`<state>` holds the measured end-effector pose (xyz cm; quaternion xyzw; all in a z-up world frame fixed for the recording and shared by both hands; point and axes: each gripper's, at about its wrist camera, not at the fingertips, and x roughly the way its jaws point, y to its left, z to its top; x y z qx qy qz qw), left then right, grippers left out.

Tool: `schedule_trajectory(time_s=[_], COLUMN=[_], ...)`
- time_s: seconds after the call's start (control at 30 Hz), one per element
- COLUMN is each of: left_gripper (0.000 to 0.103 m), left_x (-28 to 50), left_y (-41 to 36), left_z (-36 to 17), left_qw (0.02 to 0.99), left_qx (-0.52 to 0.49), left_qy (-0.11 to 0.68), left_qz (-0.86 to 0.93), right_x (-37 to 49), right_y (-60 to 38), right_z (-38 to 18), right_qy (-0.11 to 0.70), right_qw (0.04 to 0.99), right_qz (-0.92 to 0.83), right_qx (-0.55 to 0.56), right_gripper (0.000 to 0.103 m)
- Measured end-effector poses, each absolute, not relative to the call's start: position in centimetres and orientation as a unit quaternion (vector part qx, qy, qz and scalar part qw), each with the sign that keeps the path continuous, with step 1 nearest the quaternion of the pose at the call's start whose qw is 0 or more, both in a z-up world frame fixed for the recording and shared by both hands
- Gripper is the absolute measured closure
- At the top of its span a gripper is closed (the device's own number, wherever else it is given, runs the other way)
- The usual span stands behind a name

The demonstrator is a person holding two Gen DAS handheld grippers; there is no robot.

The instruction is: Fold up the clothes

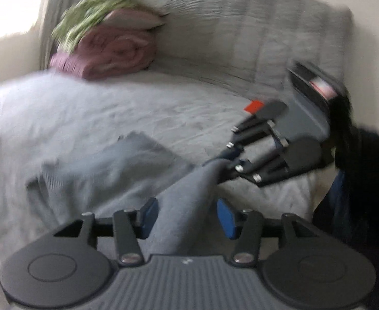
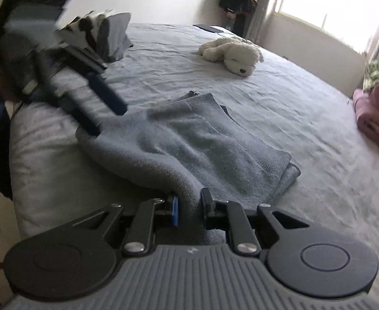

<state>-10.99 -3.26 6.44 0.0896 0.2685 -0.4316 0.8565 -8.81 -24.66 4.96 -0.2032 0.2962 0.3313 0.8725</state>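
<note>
My right tongs (image 2: pixel 189 206) pinch the sweater (image 2: pixel 194 139) edge. It passes between my left tongs (image 1: pixel 187 217), which stand wide, over the bed (image 2: pixel 279 108).

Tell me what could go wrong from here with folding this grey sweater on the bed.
1. The left tool stands open around the grey sweater, its pads off the cloth, so that side may slump and spoil the fold.
2. Only the right tool pinches the sweater, on a thin bunched edge; a tug could pull it free.
3. The sweater lies near the bed's edge, so a loose part could slide off.
</note>
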Motion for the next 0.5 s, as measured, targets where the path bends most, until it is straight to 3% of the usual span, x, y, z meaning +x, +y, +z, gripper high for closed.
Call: schedule_trajectory(time_s=[0.23,0.43,0.5], left_gripper=[0.044,0.045,0.050], left_x=[-12.5,-11.7,-11.8], left_y=[-6.5,-6.0,-5.6], left_z=[4.1,2.8,2.7], left_qw=[0.859,0.875,0.871], left_qx=[0.197,0.270,0.289], left_qy=[0.256,0.260,0.254], left_qz=[-0.396,-0.306,-0.305], right_x=[-7.4,-7.1,-6.8], right_y=[-25.1,-25.6,-26.0], right_z=[5.7,5.8,5.9], right_qy=[0.314,0.322,0.324], right_qw=[0.880,0.882,0.884], right_qz=[0.324,0.318,0.314], right_qx=[-0.150,-0.132,-0.121], right_gripper=[0.086,0.086,0.086])
